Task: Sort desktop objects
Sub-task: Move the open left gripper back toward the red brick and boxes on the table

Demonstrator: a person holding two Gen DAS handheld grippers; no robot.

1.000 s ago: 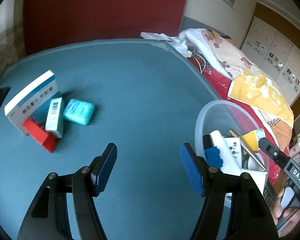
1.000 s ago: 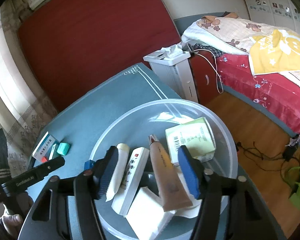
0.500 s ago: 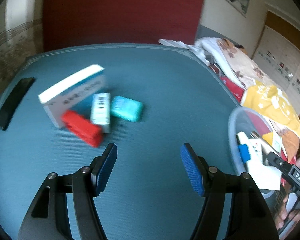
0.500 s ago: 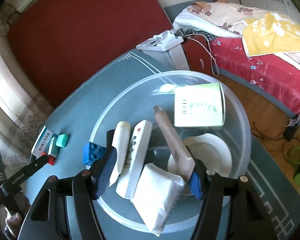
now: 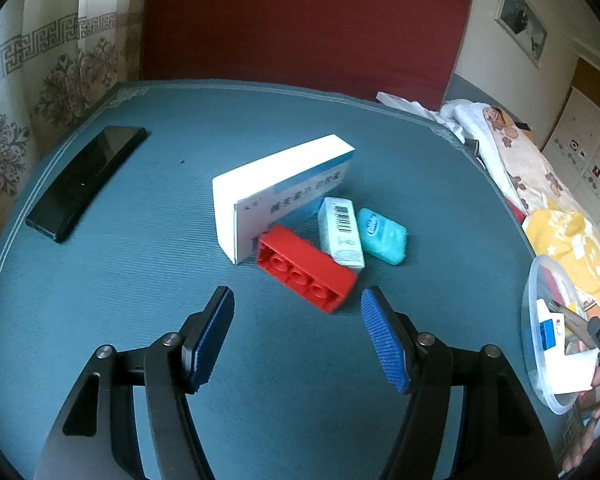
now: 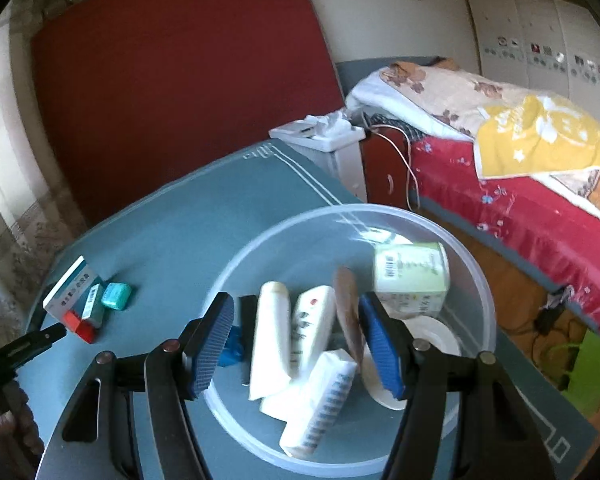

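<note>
Phone (image 5: 85,181) is seen only in left wrist view, far left on blue mat (image 5: 180,280). Centre cluster — white-blue box (image 5: 278,184) with unreadable print, red brick (image 5: 306,274), barcoded carton (image 5: 340,232), teal case (image 5: 382,235). Left gripper (image 5: 297,332) is spread wide, empty, near brick. Clear bowl (image 6: 476,280) is loaded with tubes, remote (image 6: 312,328), green carton (image 6: 412,278) — right gripper (image 6: 296,340) held wide above it.

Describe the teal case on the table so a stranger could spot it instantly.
On the blue-green table mat, find the cluster by the big white medicine box. The small rounded teal plastic case lies at its right end, beside the narrow barcoded carton; only it has rounded corners.
</note>
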